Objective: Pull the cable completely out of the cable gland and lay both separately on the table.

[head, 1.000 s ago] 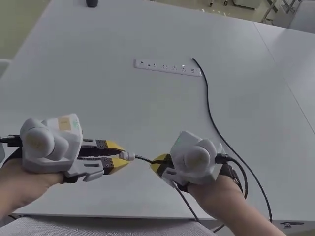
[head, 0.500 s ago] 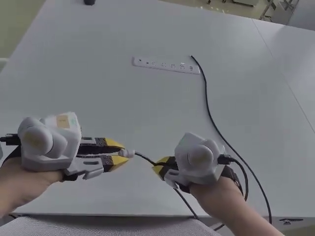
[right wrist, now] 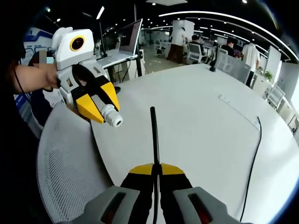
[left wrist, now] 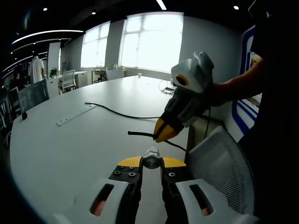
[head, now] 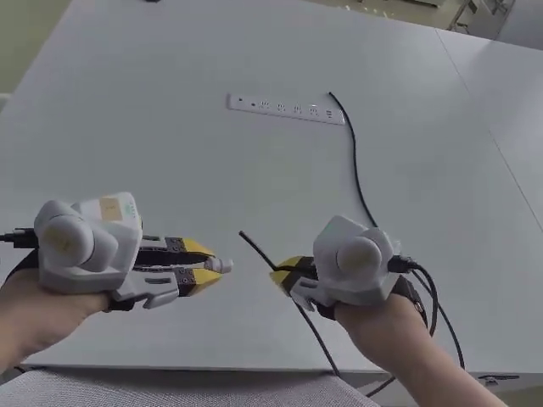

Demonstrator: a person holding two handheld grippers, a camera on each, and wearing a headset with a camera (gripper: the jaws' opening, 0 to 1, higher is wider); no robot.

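Note:
My left gripper (head: 206,268) is shut on a small white cable gland (head: 219,265), held above the near part of the white table (head: 170,170); the gland (left wrist: 151,157) sits between my yellow fingertips, and it shows as a white gland (right wrist: 112,116) in the right gripper view. My right gripper (head: 283,277) is shut on a thin black cable (head: 257,248). The cable's free end (right wrist: 152,122) sticks out ahead of the jaws, apart from the gland. Its other end hangs below my right hand, over the table's front edge.
A white power strip (head: 286,110) lies at the middle of the table, with its black cord (head: 361,182) running toward the near right edge. Office desks, chairs and people stand in the background of the gripper views.
The cable has come out of the gland. My right gripper moved right and away with the cable, leaving a gap between the cable's free end and the gland.

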